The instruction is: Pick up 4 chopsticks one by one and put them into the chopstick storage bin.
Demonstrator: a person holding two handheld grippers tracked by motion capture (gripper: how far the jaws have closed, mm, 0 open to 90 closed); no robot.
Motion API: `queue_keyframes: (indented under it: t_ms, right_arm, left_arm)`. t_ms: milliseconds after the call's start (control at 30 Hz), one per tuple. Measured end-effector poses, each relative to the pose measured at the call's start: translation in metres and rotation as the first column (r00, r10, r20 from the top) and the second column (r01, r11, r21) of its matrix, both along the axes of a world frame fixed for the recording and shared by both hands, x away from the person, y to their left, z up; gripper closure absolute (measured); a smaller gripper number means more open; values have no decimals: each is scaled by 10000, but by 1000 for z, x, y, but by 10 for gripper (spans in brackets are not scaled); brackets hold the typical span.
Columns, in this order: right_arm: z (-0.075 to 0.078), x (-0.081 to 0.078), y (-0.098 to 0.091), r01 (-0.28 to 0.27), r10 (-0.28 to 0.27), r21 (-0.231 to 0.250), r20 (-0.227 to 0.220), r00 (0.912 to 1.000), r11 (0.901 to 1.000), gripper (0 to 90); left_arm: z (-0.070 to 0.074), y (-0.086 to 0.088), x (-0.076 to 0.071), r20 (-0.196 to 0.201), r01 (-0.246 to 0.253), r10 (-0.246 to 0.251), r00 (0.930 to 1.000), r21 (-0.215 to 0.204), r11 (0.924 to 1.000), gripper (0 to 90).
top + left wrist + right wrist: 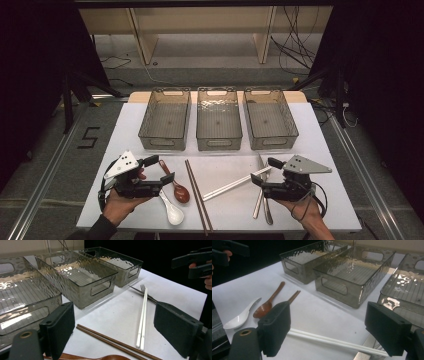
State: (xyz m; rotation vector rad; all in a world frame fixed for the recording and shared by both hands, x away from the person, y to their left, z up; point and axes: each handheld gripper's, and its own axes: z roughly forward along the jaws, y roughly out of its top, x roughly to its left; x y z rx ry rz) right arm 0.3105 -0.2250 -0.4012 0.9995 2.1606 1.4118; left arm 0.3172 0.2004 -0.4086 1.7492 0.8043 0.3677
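Note:
On the white table top lie a brown wooden spoon (176,186), a white ceramic spoon (172,210), brown chopsticks (198,195), white chopsticks (235,183) and metal cutlery (262,200). My left gripper (160,170) hovers open over the brown spoon's handle, nothing between its jaws. In the left gripper view, the left gripper (115,315) looks across the brown chopsticks (112,342) and white chopsticks (142,317). My right gripper (266,171) is open above the white chopsticks' far end, and in its own view the right gripper (327,322) frames the white chopsticks (332,340) without touching them.
Three clear grey bins stand side by side at the back: left (162,142), middle (218,143), right (272,142). All three look empty. Bare table (320,150) runs to the right edge. Beyond the table are floor rails, cables and wooden furniture legs.

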Motion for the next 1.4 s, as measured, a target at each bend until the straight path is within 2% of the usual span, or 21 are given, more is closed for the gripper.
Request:
queue_keyframes:
  t_ms: [433, 533, 700, 733, 767, 833, 867, 900, 933, 967, 1000, 1033, 1067, 1100, 1133, 1167, 1200, 1233, 1267, 1300, 1400]
  right_arm:
    - [4, 8, 11, -920, 897, -1344, -232, 9957, 9867, 233]
    - [6, 11, 15, -1114, 1111, -1893, -118, 9937, 9756, 242]
    - [7, 24, 26, -1932, 1886, -3093, -447, 9810, 9312, 278]
    - [7, 24, 26, -1932, 1886, -3093, -447, 9810, 9312, 278]
    - [5, 28, 32, -2226, 2122, -3610, -688, 9748, 9056, 289]
    - [1, 30, 38, -2457, 2349, -4128, -777, 9689, 8770, 300]
    - [-1, 32, 40, -2566, 2427, -4310, -880, 9661, 8651, 301]
    - [-1, 32, 40, -2566, 2427, -4310, -880, 9661, 8651, 301]
    - [-3, 33, 42, -2692, 2537, -4430, -952, 9626, 8551, 303]
    - [-7, 36, 45, -2841, 2656, -4774, -1075, 9581, 8315, 320]
    - [-9, 38, 47, -2956, 2742, -4949, -1173, 9545, 8171, 326]
    - [-9, 38, 47, -2956, 2742, -4949, -1173, 9545, 8171, 326]
    - [-11, 39, 49, -3035, 2777, -5111, -1285, 9520, 8042, 334]
    - [-17, 41, 52, -3329, 2948, -5436, -1591, 9422, 7705, 352]
    - [-17, 41, 52, -3329, 2948, -5436, -1591, 9422, 7705, 352]
    - [-22, 42, 55, -3488, 3052, -5717, -1746, 9361, 7426, 380]
    - [-22, 42, 55, -3488, 3052, -5717, -1746, 9361, 7426, 380]
    - [-26, 44, 59, -3636, 3157, -5996, -1886, 9299, 7129, 409]
    - [-26, 44, 59, -3636, 3157, -5996, -1886, 9299, 7129, 409]
    - [-30, 46, 62, -3875, 3310, -6205, -2108, 9198, 6818, 440]
    - [-34, 49, 64, -4061, 3399, -6335, -2309, 9117, 6586, 467]
  left_arm:
    - [0, 0, 1, 17, -59, 59, 10000, -47, 10000, 167]
    - [0, 1, 2, -36, -69, 69, 10000, -16, 10000, 167]
    - [-2, -1, 3, -114, -91, 91, 9999, -44, 9999, 167]
    - [-2, -2, 3, -109, -63, 63, 9999, 6, 10000, 167]
    - [-2, -1, 3, -101, -44, 44, 9999, 19, 10000, 167]
    - [-2, -1, 3, -84, -72, 72, 9999, -35, 10000, 167]
    - [-2, -1, 3, -107, -89, 88, 9999, -62, 9999, 167]
    - [-2, 0, 3, -132, -96, 95, 9999, -59, 9999, 167]
    - [-2, 0, 4, -104, -97, 96, 9999, -40, 9999, 166]
    - [-2, 1, 4, -103, -92, 91, 9999, -45, 9999, 166]
    - [-2, 1, 4, -101, -89, 88, 9999, -41, 10000, 166]
    - [-2, 1, 4, -101, -84, 83, 9999, -38, 10000, 166]
    - [-2, 0, 4, -115, -80, 80, 9999, -45, 10000, 166]
    - [-2, 0, 4, -92, -62, 62, 9999, -19, 10000, 166]
    - [-2, 0, 4, -114, -65, 65, 9999, -34, 10000, 166]
    - [-2, 0, 4, -117, -58, 57, 9999, -20, 10000, 165]
    - [-2, 0, 4, -113, -58, 57, 9999, -17, 10000, 165]
    - [-2, -1, 4, -90, -40, 40, 10000, -1, 10000, 164]
    - [-2, -1, 4, -77, -32, 32, 10000, -10, 10000, 164]
    - [-2, -1, 4, -68, -17, 17, 10000, 26, 10000, 164]
    - [-2, -1, 3, -70, -10, 10, 10000, 47, 10000, 164]
